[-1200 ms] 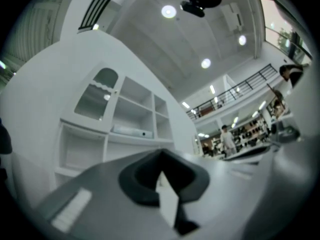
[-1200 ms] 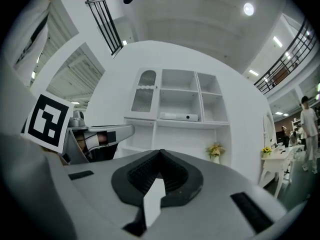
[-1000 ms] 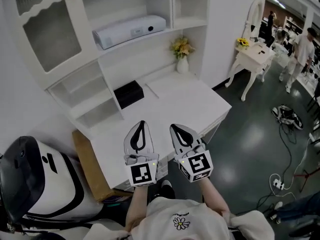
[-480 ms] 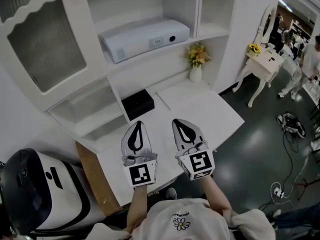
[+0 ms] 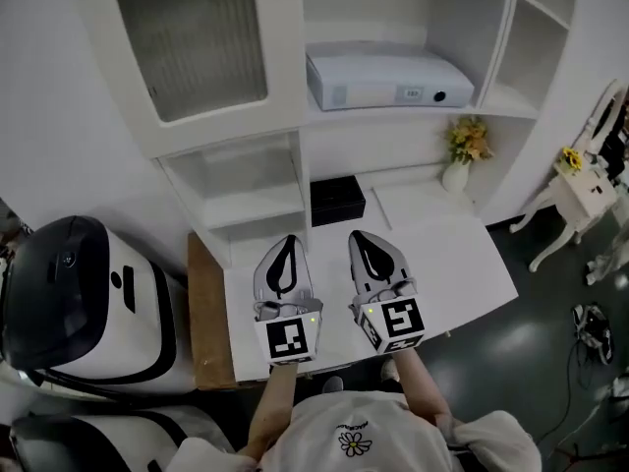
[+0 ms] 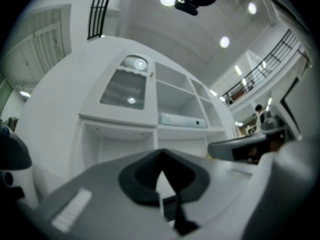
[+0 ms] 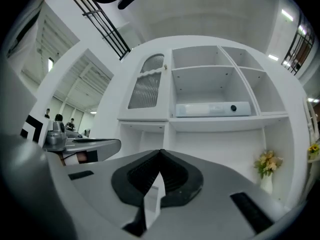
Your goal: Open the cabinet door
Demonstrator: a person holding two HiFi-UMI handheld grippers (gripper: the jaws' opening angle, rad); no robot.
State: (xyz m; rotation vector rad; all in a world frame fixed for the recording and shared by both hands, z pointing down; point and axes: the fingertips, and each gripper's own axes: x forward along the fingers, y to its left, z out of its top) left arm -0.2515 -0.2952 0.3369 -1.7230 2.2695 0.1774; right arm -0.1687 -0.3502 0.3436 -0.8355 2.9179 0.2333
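the head view looks steeply down from above the person, close over the desk (image 5: 452, 254), with the cabinet door (image 5: 197, 47) at 11 o'clock. both gripper views sit low over the desk, tilted slightly up along their jaws. all three share the cabinet door and the projector (image 5: 388, 79).

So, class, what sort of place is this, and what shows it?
Probably a furniture showroom or large hall: a white desk hutch, a separate dressing table on dark floor, balcony railings overhead.

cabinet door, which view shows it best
Right gripper view: the whole cabinet door shows, shut, scalloped top included. Head view has it larger but crops its top; left gripper view shows it skewed, with glare.
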